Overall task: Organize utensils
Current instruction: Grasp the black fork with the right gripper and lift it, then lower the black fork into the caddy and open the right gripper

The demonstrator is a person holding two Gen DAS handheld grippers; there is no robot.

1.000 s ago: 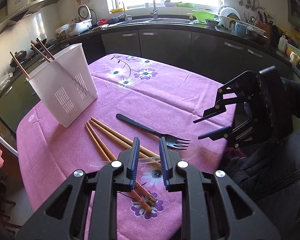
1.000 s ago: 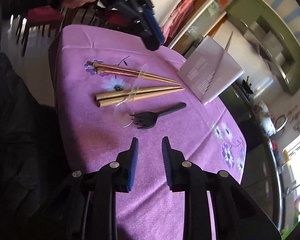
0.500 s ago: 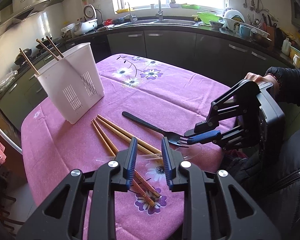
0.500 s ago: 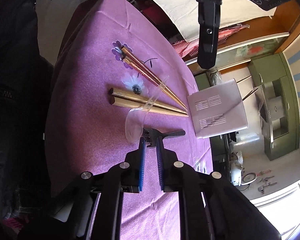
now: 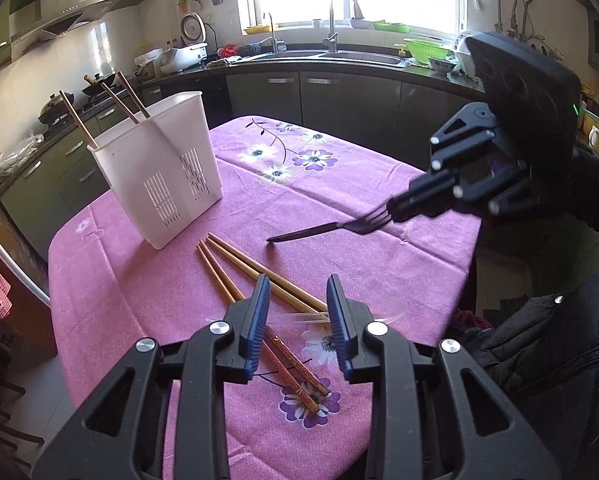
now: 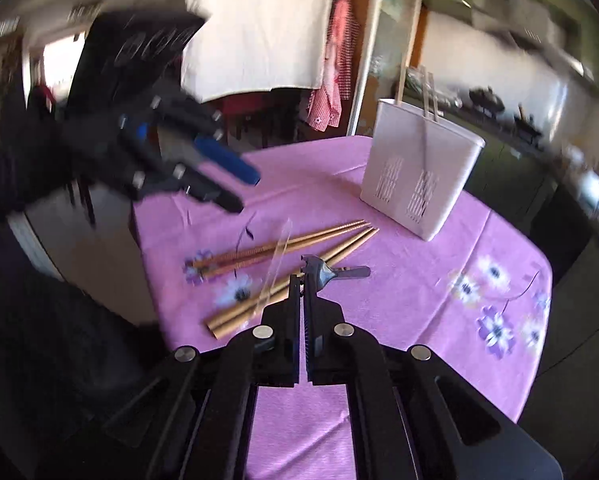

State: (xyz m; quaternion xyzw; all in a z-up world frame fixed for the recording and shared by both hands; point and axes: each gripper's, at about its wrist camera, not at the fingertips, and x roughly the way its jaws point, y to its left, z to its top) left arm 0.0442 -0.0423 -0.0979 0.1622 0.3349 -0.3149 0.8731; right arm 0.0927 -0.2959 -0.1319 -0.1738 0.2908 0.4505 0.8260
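over the purple cloth: my right gripper (image 5: 395, 210) pinches the black fork (image 5: 327, 229) by its tines, handle free to drop into the white caddy (image 5: 159, 168). my left gripper (image 5: 297, 312), jaws just widening, empty, hovers above loose chopsticks (image 5: 235, 264) and a clear spoon (image 5: 383, 307).

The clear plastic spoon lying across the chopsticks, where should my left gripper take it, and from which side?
Take the clear spoon by its thin handle where it bridges the chopsticks, likely raised off the tablecloth; its bowl lies flat, hard to pinch. Come from above with the left gripper, whose jaws have just been opening with nothing gripped, straddling the handle.
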